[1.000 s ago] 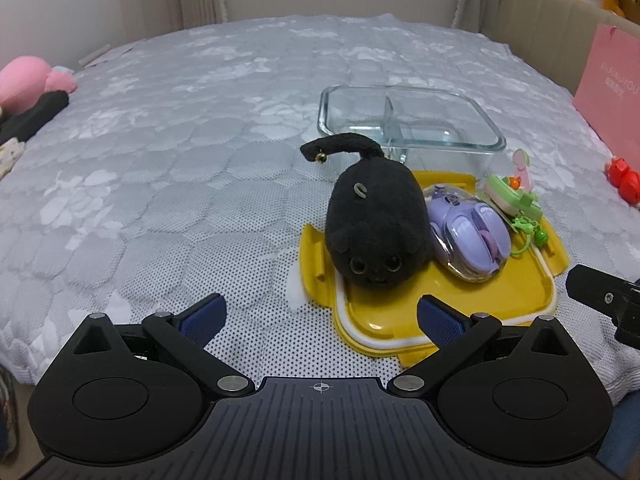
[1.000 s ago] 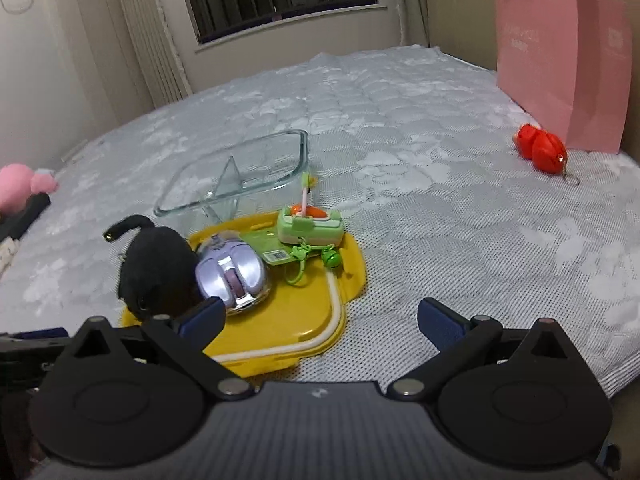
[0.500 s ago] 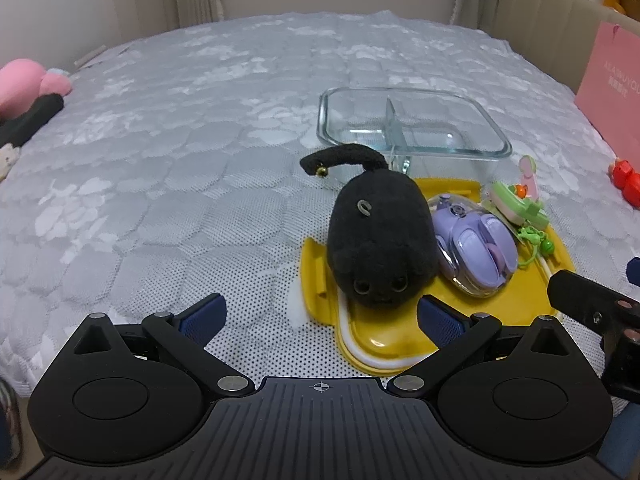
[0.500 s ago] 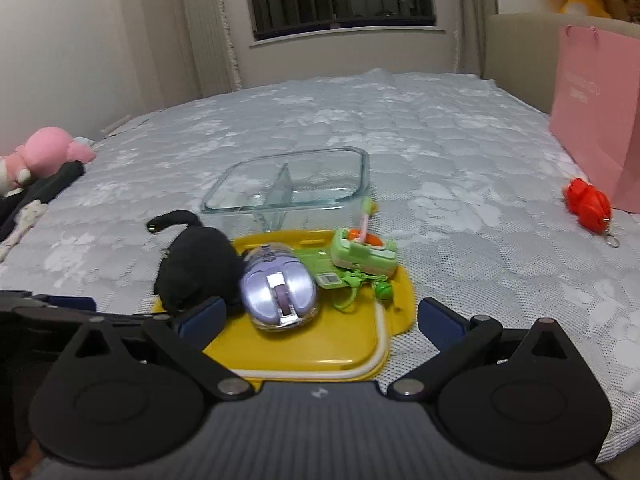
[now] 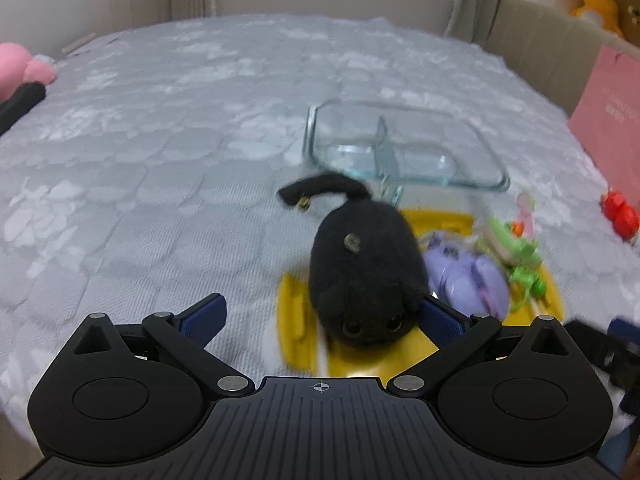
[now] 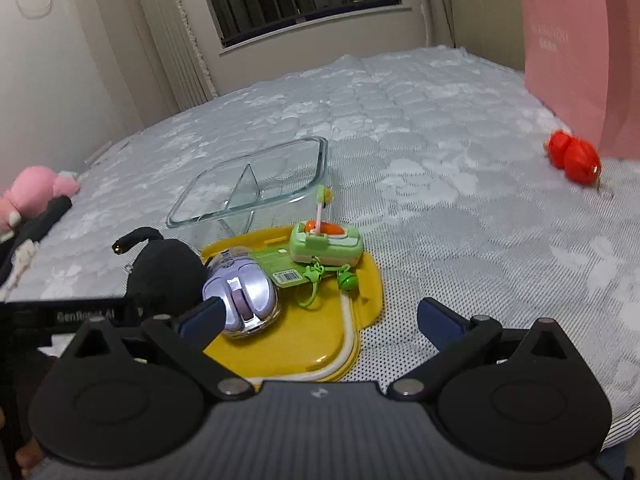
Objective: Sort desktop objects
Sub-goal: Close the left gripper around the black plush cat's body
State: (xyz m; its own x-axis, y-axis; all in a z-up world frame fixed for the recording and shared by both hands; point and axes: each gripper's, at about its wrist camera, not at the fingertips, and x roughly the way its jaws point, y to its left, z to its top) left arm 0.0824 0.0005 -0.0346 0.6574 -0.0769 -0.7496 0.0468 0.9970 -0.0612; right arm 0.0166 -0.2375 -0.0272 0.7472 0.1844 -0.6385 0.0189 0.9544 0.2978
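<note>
A black plush cat [image 5: 366,268] [image 6: 166,276] lies on a yellow lid [image 5: 400,354] [image 6: 320,336] on the bed, facing me. To its right on the lid sit a purple computer mouse [image 5: 470,280] [image 6: 242,292] and a green keychain toy [image 5: 514,246] [image 6: 326,244]. Behind them stands an empty divided glass container [image 5: 404,148] [image 6: 256,180]. My left gripper [image 5: 320,314] is open just before the cat's head, its right finger beside the cat. My right gripper [image 6: 320,316] is open over the lid's near edge, its left finger close to the mouse.
A red keychain [image 5: 620,210] [image 6: 574,160] lies at the right near a pink paper bag [image 5: 608,120] [image 6: 580,56]. A pink plush [image 5: 20,70] [image 6: 32,192] lies at the left edge of the quilted bed. A padded headboard runs behind the bag.
The left gripper has moved forward to the black plush cat, which now sits larger and closer between its fingers. The right view has swung and come nearer the lid.
</note>
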